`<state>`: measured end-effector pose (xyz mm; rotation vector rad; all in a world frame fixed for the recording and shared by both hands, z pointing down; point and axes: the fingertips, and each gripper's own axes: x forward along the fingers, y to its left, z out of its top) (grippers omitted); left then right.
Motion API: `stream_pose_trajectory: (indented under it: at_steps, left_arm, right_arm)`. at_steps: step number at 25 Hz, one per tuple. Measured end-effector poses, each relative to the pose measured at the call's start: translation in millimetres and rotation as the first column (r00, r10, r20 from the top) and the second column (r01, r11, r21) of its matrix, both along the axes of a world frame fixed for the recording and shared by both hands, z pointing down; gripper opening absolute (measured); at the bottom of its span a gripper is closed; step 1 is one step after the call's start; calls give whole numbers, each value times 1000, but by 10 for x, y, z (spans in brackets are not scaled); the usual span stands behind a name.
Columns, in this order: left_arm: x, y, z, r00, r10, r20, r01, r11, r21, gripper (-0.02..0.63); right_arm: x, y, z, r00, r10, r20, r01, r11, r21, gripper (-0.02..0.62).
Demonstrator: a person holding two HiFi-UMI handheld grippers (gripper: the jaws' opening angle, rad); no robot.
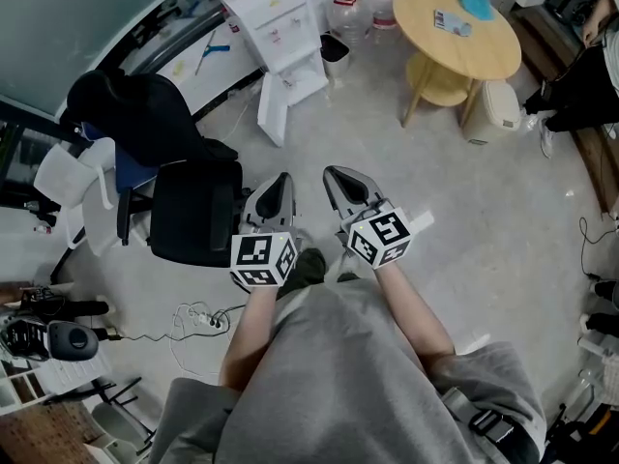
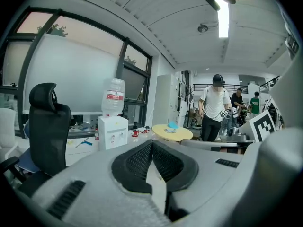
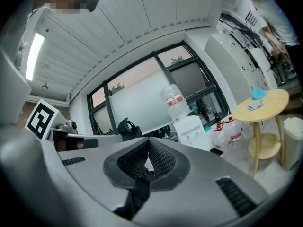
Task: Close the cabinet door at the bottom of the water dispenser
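The white water dispenser stands at the far side of the floor. Its bottom cabinet door hangs open towards me. In the left gripper view the dispenser carries a water bottle, and the right gripper view shows the dispenser well ahead. My left gripper and right gripper are held side by side in front of my body, far short of the door. Both are shut with nothing between the jaws, as the left gripper and right gripper show in their own views.
A black office chair stands just left of my left gripper. A round wooden table is at the back right, with water bottles and a white bin beside it. Cables lie on the floor. A person stands further back.
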<state>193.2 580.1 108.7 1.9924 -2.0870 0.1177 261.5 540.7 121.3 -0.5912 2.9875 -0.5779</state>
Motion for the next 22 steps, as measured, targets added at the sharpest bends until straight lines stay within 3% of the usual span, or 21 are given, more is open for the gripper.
stream_pose_trajectory:
  at_steps: [10,22]
  left_arm:
    - [-512,-369,271,999,-5,-49,3,1000,-29,10]
    - [-1528,-1175,512,989,33,-142,-41,998,-54,9]
  right_arm:
    - [-417,-327,223,999,10,-41,-11,999,-33,11]
    - [-1445,-1106,390,992,35,-120,-43,997,-67,11]
